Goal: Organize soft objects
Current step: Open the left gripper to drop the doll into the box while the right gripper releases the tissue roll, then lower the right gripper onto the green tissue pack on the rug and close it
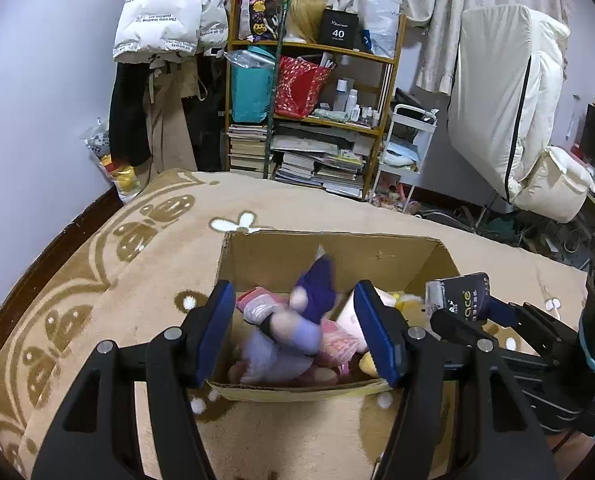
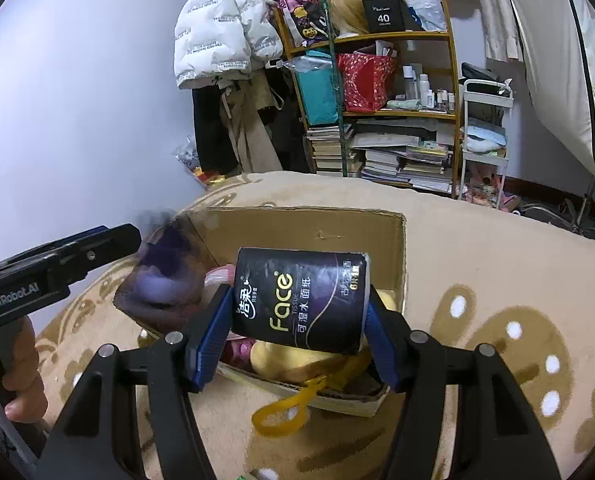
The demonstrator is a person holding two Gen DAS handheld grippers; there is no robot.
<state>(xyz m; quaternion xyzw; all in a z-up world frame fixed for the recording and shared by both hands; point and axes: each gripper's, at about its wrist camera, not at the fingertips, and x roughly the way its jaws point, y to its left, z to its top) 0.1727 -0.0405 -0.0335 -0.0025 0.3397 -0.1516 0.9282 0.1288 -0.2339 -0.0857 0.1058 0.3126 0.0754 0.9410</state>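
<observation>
Carpet; tissue pack [image 2: 299, 300] between hand-held gripper [image 2: 297, 332] pads.

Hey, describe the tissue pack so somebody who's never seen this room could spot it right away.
Find the open cardboard box on the tan patterned carpet. Just above its near edge, the right gripper holds the tissue pack between its blue jaws. It is the only black, glossy package, printed "Face" in gold, unlike the pastel plush toys inside.

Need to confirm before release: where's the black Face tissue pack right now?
The tissue pack sits clamped in the right hand-held gripper, held above the near right part of the cardboard box; the left wrist view shows it at that box's right edge.
</observation>
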